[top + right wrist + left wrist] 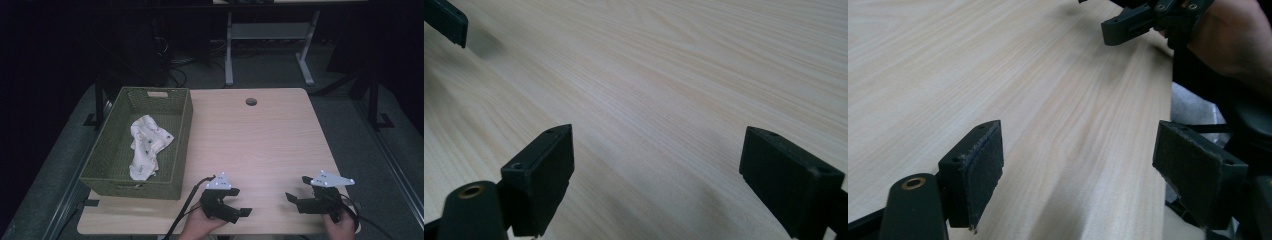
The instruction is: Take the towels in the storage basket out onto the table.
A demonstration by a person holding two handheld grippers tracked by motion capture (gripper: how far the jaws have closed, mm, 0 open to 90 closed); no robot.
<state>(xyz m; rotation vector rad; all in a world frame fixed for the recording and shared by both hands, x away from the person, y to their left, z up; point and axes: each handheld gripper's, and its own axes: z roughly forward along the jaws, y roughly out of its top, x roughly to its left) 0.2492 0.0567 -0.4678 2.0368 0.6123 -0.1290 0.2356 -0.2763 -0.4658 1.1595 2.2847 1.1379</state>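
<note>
We hold both grippers low over the near edge of the wooden surface (260, 145), the left gripper (239, 209) and the right gripper (295, 197) each with fingers spread wide and nothing between them. The white patterned cloth (147, 146) lies crumpled inside the green woven basket (185, 130) at the left, well apart from both. We judge it light, soft and limp, not fragile, so we would pinch a raised fold near its upper end and expect the rest to hang.
</note>
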